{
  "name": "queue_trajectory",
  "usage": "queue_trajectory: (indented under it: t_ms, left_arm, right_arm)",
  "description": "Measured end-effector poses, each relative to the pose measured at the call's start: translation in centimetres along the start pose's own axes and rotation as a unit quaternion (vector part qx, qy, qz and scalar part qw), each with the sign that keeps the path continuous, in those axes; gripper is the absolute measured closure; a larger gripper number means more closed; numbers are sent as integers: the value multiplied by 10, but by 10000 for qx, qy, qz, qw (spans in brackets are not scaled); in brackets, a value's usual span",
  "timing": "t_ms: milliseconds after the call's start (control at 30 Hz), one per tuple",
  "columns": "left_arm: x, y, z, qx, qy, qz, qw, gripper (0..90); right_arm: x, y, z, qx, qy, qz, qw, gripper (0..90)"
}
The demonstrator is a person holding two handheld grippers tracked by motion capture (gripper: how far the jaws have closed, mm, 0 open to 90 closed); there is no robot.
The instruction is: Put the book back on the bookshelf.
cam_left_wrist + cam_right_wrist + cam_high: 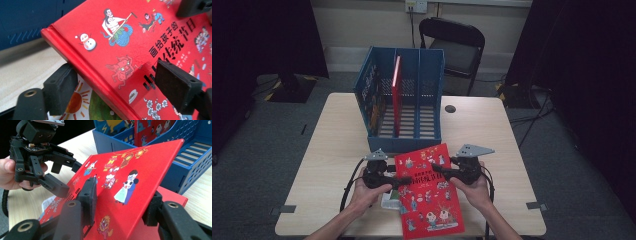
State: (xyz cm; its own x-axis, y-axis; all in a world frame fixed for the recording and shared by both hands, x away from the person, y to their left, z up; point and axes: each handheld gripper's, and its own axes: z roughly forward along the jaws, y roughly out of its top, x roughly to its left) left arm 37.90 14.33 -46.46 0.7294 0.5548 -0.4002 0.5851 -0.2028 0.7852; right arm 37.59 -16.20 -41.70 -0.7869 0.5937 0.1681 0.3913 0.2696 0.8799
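We see a pale wooden worktop (332, 135) with a blue file rack (412, 142) standing on its far half, books upright in its slots. Near our edge lies a stack of picture books, a red one (432, 200) uppermost and tilted, with tape marks (536, 205) by the worktop's front corners.

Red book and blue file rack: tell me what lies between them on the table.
Nothing: in the high view the red book's far edge sits almost against the blue file rack's front wall, leaving a sliver of bare table.

The red book (428, 190) hides most of the sun-printed book (82, 100) beneath; its near edge is cut off.
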Motion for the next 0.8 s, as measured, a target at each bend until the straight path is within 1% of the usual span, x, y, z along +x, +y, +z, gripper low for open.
queue_trajectory:
  t_ms: [67, 133, 200, 267, 333, 467, 567, 600, 733, 767, 800]
  left_arm:
    - [-1, 2, -3, -49, -2, 36, 10000, 232]
    - [-2, 4, -6, -120, 39, 36, 9999, 252]
    - [-3, 5, -8, -94, 75, 104, 9999, 262]
    - [-4, 5, -10, -166, 52, 73, 9998, 269]
    - [-5, 7, -14, -229, 31, 96, 9997, 282]
    - [-6, 12, -21, -380, -29, 134, 9992, 332]
    - [-10, 16, -26, -547, -66, 162, 9983, 339]
    - [-10, 16, -26, -559, -49, 189, 9982, 347]
    - [-11, 19, -26, -559, -64, 222, 9982, 354]
    - [-11, 20, -26, -552, -61, 249, 9981, 354]
    - [-11, 20, -27, -559, -81, 247, 9981, 355]
  right_arm:
    - [1, 2, -1, -49, 4, 10, 10000, 557]
    - [3, 5, -3, -86, -18, -32, 10000, 559]
    - [5, 7, -3, -115, -41, -38, 9999, 565]
    - [7, 9, -4, -134, -36, -61, 9999, 570]
    - [9, 12, -5, -165, -47, -90, 9998, 579]
    - [14, 21, -8, -271, 68, -158, 9995, 625]
    - [17, 28, -11, -320, 133, -263, 9991, 642]
    - [18, 30, -13, -342, 136, -285, 9989, 640]
    - [15, 29, -14, -371, 164, -247, 9989, 646]
    - [15, 30, -15, -385, 203, -262, 9987, 648]
    - [16, 30, -16, -396, 186, -289, 9986, 648]
